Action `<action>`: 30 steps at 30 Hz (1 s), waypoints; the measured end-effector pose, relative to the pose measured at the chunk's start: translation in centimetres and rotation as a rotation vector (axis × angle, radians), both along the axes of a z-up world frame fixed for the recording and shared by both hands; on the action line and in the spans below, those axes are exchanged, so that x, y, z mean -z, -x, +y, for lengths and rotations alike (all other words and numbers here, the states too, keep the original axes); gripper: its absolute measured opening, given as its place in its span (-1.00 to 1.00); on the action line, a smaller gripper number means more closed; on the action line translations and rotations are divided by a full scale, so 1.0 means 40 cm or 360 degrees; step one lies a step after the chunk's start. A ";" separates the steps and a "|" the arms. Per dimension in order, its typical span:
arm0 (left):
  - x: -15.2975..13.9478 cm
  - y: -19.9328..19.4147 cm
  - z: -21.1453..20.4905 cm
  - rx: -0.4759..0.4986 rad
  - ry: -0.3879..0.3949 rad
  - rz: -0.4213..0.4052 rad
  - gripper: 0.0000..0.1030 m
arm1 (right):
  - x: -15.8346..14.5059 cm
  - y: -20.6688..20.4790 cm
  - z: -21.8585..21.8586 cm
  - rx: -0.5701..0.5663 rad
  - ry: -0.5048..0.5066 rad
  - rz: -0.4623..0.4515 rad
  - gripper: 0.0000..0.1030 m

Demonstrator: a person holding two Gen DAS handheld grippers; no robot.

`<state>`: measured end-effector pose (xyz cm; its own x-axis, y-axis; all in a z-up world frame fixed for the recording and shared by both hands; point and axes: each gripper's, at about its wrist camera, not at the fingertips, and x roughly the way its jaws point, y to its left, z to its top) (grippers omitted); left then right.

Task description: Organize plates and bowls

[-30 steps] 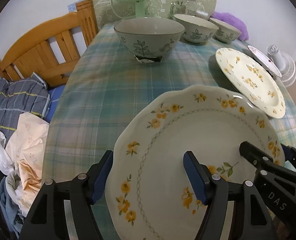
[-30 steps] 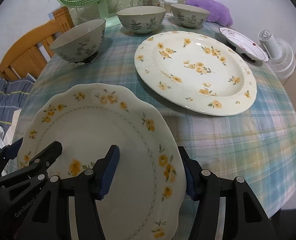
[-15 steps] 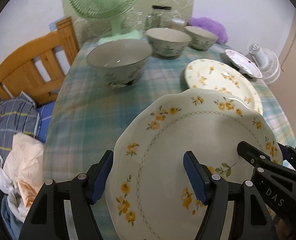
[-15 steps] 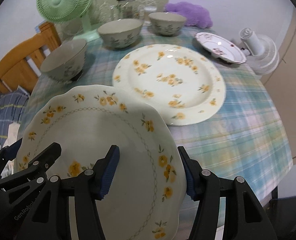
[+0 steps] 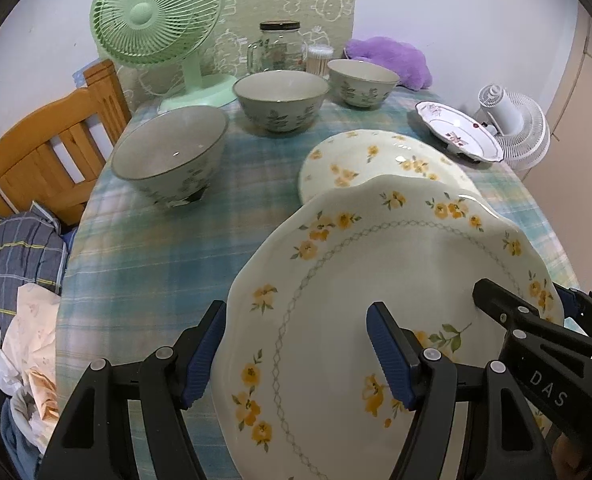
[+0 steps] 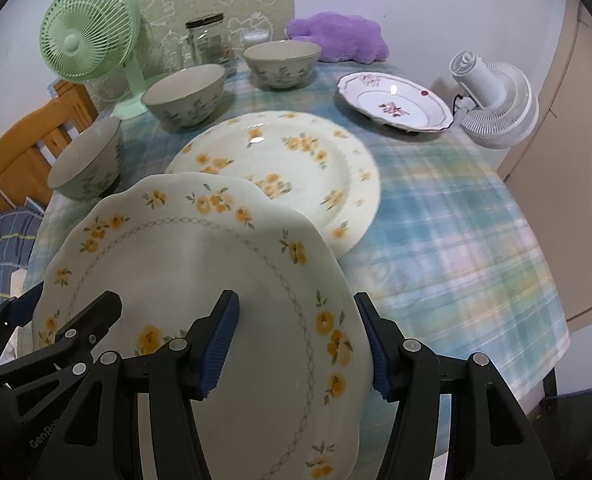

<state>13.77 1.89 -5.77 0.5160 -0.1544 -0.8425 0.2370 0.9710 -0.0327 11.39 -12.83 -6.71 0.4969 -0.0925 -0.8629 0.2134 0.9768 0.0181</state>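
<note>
Three plates (image 6: 200, 276), three bowls (image 6: 184, 94).

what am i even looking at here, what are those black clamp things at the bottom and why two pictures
Those clamps are two hand-held grippers, one in each of a person's hands, each with its own camera looking along its jaws, hence two pictures. The left gripper and right gripper each grip one side of a scalloped plate with yellow flowers. On the plaid tablecloth lie a larger flowered plate, three bowls, a small red-flowered plate and a green fan.
</note>
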 end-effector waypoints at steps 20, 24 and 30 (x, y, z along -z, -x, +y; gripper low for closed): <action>0.028 -0.018 -0.281 -0.0036 0.0019 0.0074 0.37 | 0.000 -0.024 -0.284 -0.0044 0.0020 0.0046 0.19; 0.042 -0.016 -0.337 -0.0033 0.0029 0.0091 0.37 | 0.004 -0.024 -0.344 -0.0050 0.0033 0.0054 0.19; 0.058 -0.012 -0.410 -0.0029 0.0040 0.0102 0.37 | 0.019 -0.023 -0.428 -0.0037 0.0040 0.0078 0.19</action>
